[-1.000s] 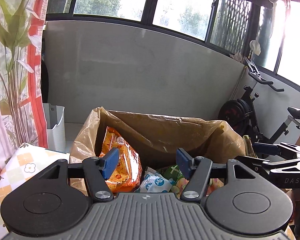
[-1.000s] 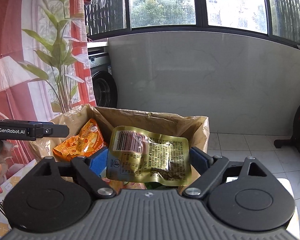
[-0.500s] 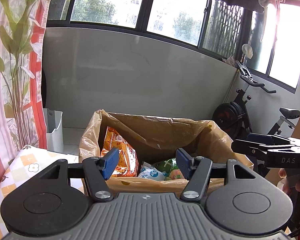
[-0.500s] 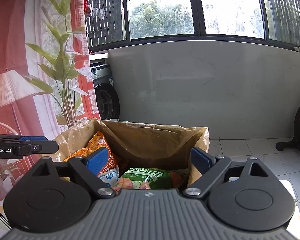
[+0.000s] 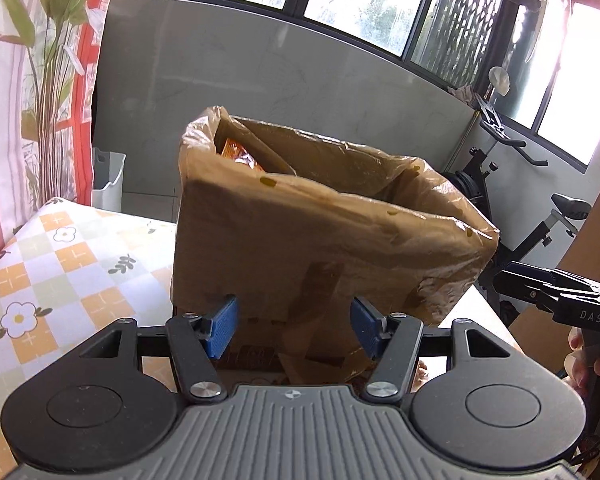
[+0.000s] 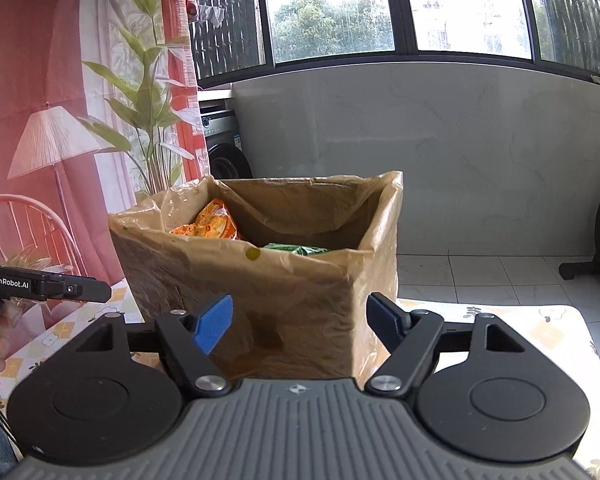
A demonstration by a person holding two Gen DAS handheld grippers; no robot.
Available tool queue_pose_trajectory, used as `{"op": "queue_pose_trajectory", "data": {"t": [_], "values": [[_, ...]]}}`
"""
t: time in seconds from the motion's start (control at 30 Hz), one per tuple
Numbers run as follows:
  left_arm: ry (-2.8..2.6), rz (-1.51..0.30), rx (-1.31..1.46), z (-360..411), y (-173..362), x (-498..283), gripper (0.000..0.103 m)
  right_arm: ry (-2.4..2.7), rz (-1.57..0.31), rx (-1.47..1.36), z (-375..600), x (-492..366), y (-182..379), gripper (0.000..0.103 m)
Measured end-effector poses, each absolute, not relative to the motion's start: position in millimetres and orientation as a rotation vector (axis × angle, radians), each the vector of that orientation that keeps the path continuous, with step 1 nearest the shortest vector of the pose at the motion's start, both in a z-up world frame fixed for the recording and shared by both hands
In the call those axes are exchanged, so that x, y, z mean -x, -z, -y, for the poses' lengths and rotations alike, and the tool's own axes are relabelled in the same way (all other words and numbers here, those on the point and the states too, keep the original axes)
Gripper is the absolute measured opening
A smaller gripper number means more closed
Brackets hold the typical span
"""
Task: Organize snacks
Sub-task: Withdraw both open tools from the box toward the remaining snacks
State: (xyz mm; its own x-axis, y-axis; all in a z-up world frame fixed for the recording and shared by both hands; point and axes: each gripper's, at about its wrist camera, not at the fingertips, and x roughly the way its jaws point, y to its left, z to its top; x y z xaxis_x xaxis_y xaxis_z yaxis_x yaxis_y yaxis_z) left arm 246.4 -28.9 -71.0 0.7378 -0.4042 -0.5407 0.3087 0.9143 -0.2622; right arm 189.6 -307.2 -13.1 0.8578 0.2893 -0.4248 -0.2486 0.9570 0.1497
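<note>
Box (image 6: pixel 260 280) — brown carton lined with a thin, crinkled plastic film that folds over its rim; we find it standing upright on the table (image 5: pixel 60 264), which wears a checked, flowered cloth.

Contents, as far as we can see over the rim: an orange pack (image 6: pixel 210 224) leaning at the left inner wall, and a green pack (image 6: pixel 296 249) lying lower, toward the middle. Anything deeper is hidden.

Left gripper (image 5: pixel 293 327) — about half open, empty, close in front of the box's near wall, not touching that we can tell.

Right gripper (image 6: pixel 300 322) — jaws closing, nothing between them; the box stands just beyond the blue pads (image 6: pixel 214 322).

Handling, in our judgement:
- Packs: light, soft, air-filled foil or film; slick on the face, and the contents may crush. We would pinch a sealed edge or a corner rather than the puffed middle.
- Orange pack: its upper edge stands clear of the rim, the easiest hold on offer.
- Green pack: lies flat, so it needs a reach down inside and a grip on one end.
- Liner: loose and slippery; pads catching it may drag it up with a pack.
- Box: stiff walls, probably light — it may slide if nudged.
</note>
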Motion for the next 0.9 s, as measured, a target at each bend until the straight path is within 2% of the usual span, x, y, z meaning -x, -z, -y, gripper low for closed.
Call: {"op": "queue_pose_trajectory", "data": {"t": [0.07, 0.2, 0.43, 0.57, 0.63, 0.83, 0.9], "values": [[0.392, -0.653, 0.165, 32.4, 83.8, -247.6, 0.057, -0.273, -0.469, -0.104, 313.3, -185.4, 27.0, 0.066], [0.388, -0.684, 0.161, 46.5, 107.0, -247.7, 0.056, -0.255, -0.515, -0.078, 319.0, -183.3, 61.6, 0.057], [0.425, -0.743, 0.132, 79.5, 133.9, -247.7, 0.055, -0.177, -0.61, -0.107, 334.3, -193.4, 123.8, 0.054], [0.443, -0.793, 0.113, 96.4, 145.2, -254.1, 0.052, -0.128, -0.621, -0.118, 336.4, -200.6, 141.6, 0.054], [0.454, -0.795, 0.105, 102.1, 146.3, -255.9, 0.052, -0.145, -0.624, -0.101, 333.4, -204.2, 147.6, 0.049], [0.479, -0.809, 0.063, 119.1, 148.2, -260.2, 0.052, -0.134, -0.63, -0.065, 325.0, -209.9, 164.6, 0.047], [0.475, -0.819, 0.046, 122.5, 150.3, -264.2, 0.052, -0.117, -0.64, -0.078, 327.0, -213.0, 168.8, 0.043]]}}
